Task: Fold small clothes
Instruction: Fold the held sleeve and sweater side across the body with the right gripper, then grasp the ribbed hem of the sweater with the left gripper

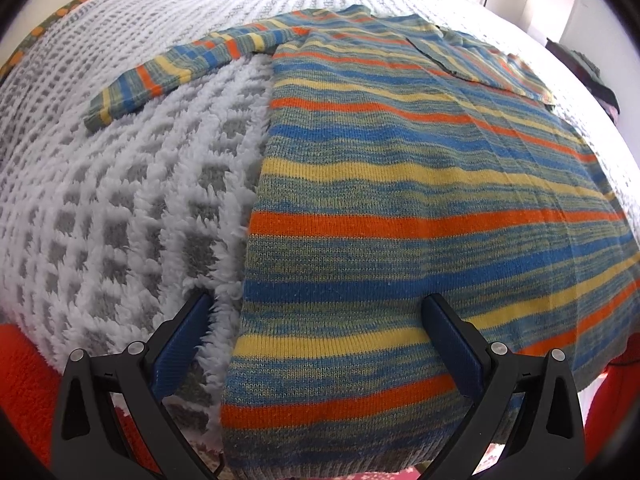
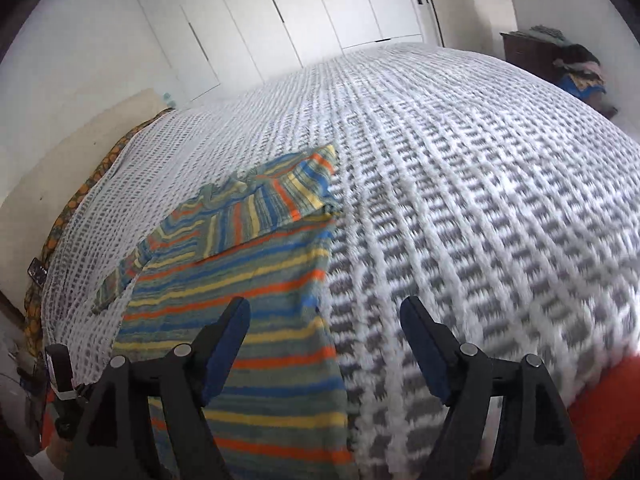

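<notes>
**Operator:** Nearest my left camera, the left gripper [image 1: 318, 310] stands with its jaws spread wide. One blue pad [image 1: 182, 344] is over the fluffy blanket [image 1: 120, 200]; the other sits above the lower part of the striped sweater [image 1: 400, 208]. I see nothing pinched between them, and I cannot tell whether either pad touches the fabric.

**Inspector:** Location of the garment?

**Operator:** It lies flat on the white-and-grey blanket covering the bed, hem toward me at the near edge. One sleeve [image 1: 180, 68] extends outward to the left in the left view. The other sleeve [image 1: 480, 60] is folded across the upper body of the sweater.

**Inspector:** And your right side?

**Operator:** The right gripper [image 2: 324, 308] is also open, holding nothing. Its left finger [image 2: 224, 344] is over the sweater's right-hand edge, its right finger over bare blanket. That view is motion-blurred, so I cannot confirm contact.

**Inspector:** Surroundings?

**Operator:** White wardrobe doors [image 2: 300, 12] stand beyond the bed. A dark cabinet [image 2: 528, 48] stacked with clothes sits in the far right corner. Red fabric [image 1: 28, 380] shows at the near edge below the blanket, and an orange-patterned cloth [image 2: 72, 208] runs along the bed's far left side.
</notes>
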Motion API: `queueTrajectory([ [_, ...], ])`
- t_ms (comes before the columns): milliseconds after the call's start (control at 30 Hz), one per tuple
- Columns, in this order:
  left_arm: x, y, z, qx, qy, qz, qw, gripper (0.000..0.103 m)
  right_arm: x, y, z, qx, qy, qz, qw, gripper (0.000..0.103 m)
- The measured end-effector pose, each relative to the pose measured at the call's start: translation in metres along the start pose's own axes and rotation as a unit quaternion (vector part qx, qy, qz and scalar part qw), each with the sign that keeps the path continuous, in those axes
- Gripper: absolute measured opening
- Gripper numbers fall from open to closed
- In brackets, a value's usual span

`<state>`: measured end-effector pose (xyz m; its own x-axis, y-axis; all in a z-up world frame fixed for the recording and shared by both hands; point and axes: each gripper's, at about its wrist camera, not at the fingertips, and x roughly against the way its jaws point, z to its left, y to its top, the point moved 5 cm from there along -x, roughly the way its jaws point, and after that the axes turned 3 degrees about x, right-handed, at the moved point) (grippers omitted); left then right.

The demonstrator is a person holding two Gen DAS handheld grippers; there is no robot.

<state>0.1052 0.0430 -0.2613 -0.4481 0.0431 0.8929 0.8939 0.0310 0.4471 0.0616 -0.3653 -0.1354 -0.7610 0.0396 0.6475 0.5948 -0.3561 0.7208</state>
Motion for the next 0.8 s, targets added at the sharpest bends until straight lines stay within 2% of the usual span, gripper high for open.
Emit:
queueTrajectory([
  [100,0.000,-0.001,-0.001,0.002,0.002,0.000,1.0000,0.103,-0.010,-0.004,0.002,-0.007,0.010,0.026,1.000,0.080],
  [233,0.000,-0.001,-0.002,0.003,0.005,0.000,1.0000,0.103,-0.010,0.000,0.008,0.021,-0.008,0.005,1.000,0.084],
  [433,-0.001,-0.001,-0.001,0.003,0.004,-0.002,1.0000,0.103,-0.015,-0.004,0.019,0.051,-0.007,0.011,0.999,0.084],
  [633,0.000,-0.001,-0.001,0.003,0.004,0.000,1.0000,0.103,-0.014,-0.004,0.019,0.054,-0.010,0.008,0.998,0.084],
  [733,0.012,0.008,0.005,0.012,-0.020,0.014,0.9996,0.102,-0.015,-0.003,0.019,0.054,-0.011,0.007,0.998,0.084],
  [800,0.033,0.027,0.027,0.068,-0.071,-0.013,0.9951,0.102,-0.013,-0.002,0.020,0.057,-0.009,0.003,0.998,0.084],
])
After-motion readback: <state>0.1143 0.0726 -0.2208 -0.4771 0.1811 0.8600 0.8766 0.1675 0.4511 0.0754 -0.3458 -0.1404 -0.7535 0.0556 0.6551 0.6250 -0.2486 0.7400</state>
